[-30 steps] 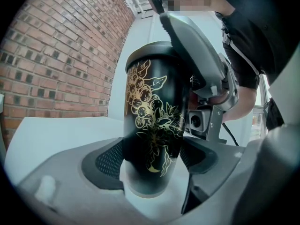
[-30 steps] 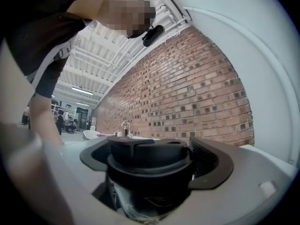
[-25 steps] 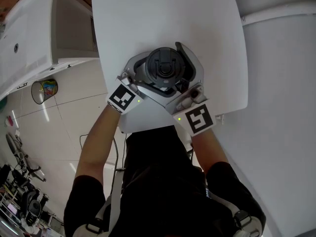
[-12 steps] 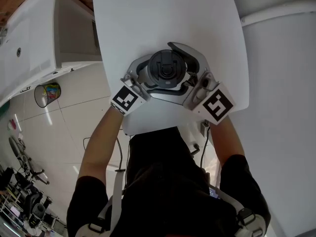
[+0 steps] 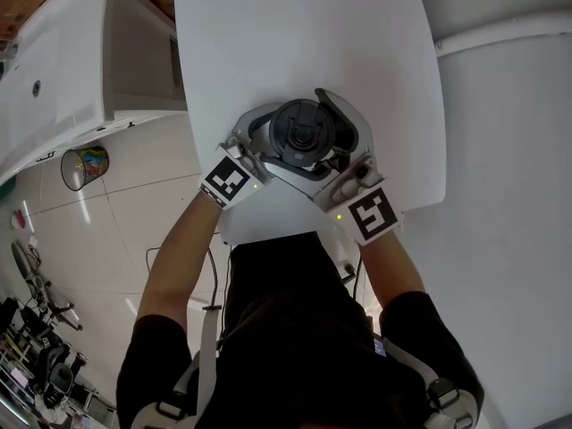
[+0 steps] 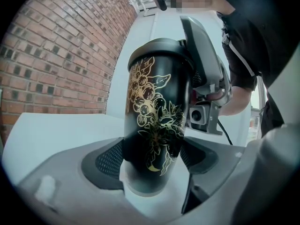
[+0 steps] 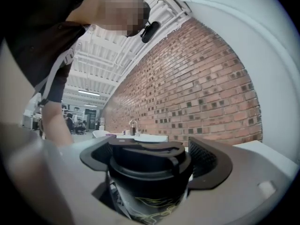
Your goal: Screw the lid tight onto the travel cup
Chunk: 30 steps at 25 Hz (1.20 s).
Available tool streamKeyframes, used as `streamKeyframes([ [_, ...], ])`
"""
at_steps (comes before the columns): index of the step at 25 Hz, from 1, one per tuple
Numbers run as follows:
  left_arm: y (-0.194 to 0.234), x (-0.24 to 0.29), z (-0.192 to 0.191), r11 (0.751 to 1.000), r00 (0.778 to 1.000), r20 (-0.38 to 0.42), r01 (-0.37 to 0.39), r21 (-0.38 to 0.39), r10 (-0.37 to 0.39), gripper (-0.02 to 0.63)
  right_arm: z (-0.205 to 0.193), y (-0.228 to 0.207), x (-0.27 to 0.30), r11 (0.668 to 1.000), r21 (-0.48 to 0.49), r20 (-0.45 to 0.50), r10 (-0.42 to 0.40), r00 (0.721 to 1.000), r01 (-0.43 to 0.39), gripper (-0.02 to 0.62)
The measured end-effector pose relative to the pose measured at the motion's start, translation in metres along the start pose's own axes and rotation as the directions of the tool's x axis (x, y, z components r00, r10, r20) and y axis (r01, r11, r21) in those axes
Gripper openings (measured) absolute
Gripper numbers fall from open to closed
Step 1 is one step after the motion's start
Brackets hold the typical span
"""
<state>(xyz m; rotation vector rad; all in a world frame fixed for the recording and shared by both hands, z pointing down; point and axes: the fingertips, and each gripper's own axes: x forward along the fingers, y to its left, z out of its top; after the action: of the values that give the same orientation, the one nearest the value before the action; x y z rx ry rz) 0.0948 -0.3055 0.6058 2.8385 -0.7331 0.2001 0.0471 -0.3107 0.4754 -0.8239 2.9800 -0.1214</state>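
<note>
A black travel cup with a gold flower print stands upright on the white round table. Its black lid sits on top. My left gripper comes in from the left and is shut on the cup's lower body, a pad on each side. My right gripper comes in from the right, higher up. Its jaws have just been closing, and the lid sits between them with both pads against its rim. In the left gripper view one grey right finger curves round the lid.
The cup stands near the table's front edge, close to the person's body. A white cabinet is at the left and a small bin on the tiled floor. A white curved surface fills the right. A brick wall lies beyond.
The right gripper swung out to the right around the lid, then came back clockwise toward the person's body. The left gripper and the cup kept still.
</note>
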Motion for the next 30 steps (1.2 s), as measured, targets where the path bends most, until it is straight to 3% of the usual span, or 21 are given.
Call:
streamKeyframes([
  [4,0.0,0.0,-0.001,1.0,1.0,-0.004,0.0,-0.003,0.0,0.376,-0.001,-0.004,-0.002,0.991,0.023,0.024,-0.135,0.991,0.134,0.462],
  [9,-0.001,0.001,0.001,1.0,1.0,-0.005,0.002,-0.004,-0.002,0.377,-0.001,-0.006,-0.003,0.982,0.018,0.01,-0.186,0.983,0.186,0.463],
  [11,0.0,0.0,0.001,1.0,1.0,-0.006,0.0,-0.004,0.0,0.377,-0.007,-0.002,-0.004,0.99,-0.005,-0.026,-0.141,0.99,0.141,0.467],
  [15,0.0,0.002,0.0,1.0,1.0,-0.008,-0.001,-0.003,0.001,0.379,-0.012,0.007,-0.006,0.998,-0.04,-0.083,0.038,0.996,-0.042,0.525],
  [18,0.0,0.002,0.001,1.0,1.0,-0.008,0.0,-0.003,0.0,0.377,-0.01,0.006,-0.005,0.982,-0.1,-0.139,0.143,0.98,-0.157,0.525],
  [21,0.0,0.002,0.001,1.0,1.0,-0.007,0.0,-0.002,0.0,0.377,-0.006,0.01,0.002,0.96,-0.099,-0.15,0.245,0.958,-0.261,0.529],
  [24,-0.001,0.002,0.001,1.0,1.0,-0.008,0.001,-0.004,-0.001,0.379,-0.006,0.014,0.006,0.954,-0.092,-0.147,0.27,0.952,-0.285,0.521],
  [30,0.0,0.002,0.002,1.0,1.0,-0.008,0.002,-0.005,-0.002,0.379,-0.005,0.013,0.008,0.968,-0.089,-0.127,0.223,0.966,-0.235,0.5],
])
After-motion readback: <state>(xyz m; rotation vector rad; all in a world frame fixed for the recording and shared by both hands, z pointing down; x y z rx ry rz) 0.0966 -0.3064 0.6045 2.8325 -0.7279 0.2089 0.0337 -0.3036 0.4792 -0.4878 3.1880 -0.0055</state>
